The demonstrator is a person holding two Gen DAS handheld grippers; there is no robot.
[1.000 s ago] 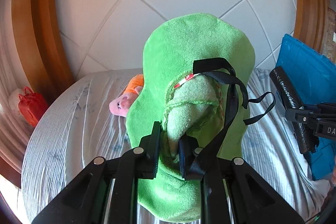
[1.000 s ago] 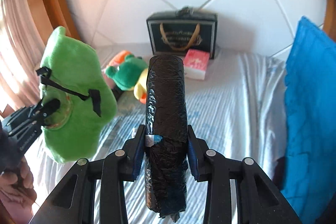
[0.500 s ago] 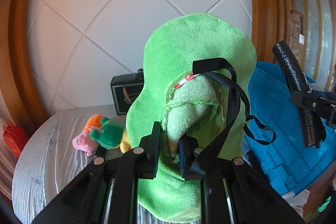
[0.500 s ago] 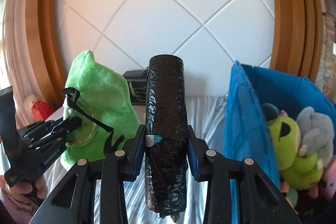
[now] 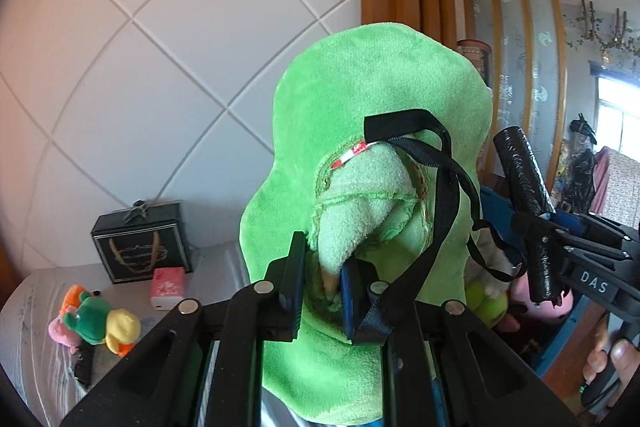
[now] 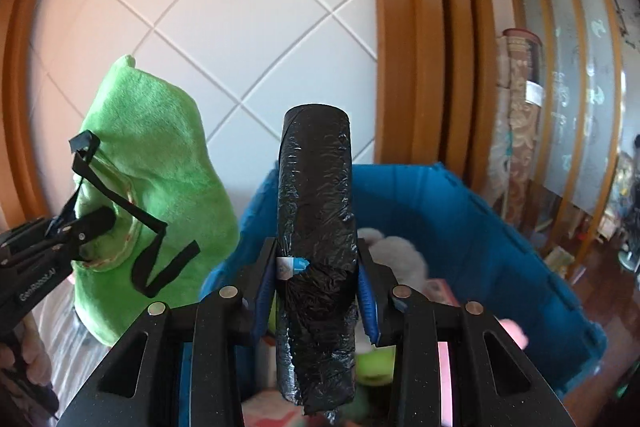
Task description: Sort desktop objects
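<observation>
Both my tools have swung right since a second ago: my left gripper point(image 5: 322, 279) pinches the green plush point(image 5: 384, 131), my right gripper point(image 6: 316, 277) clamps the black roll point(image 6: 316, 195) above the blue bin point(image 6: 460, 211), contents mostly hidden.

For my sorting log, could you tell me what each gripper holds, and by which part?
Left gripper pinches the green plush by its pale nub; right gripper clamps the black roll around its lower middle.

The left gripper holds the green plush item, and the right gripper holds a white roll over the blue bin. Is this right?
Not quite: the roll is black, as the right wrist view shows. The left gripper does hold the green plush item, and the right gripper holds the roll over the blue bin.
</observation>
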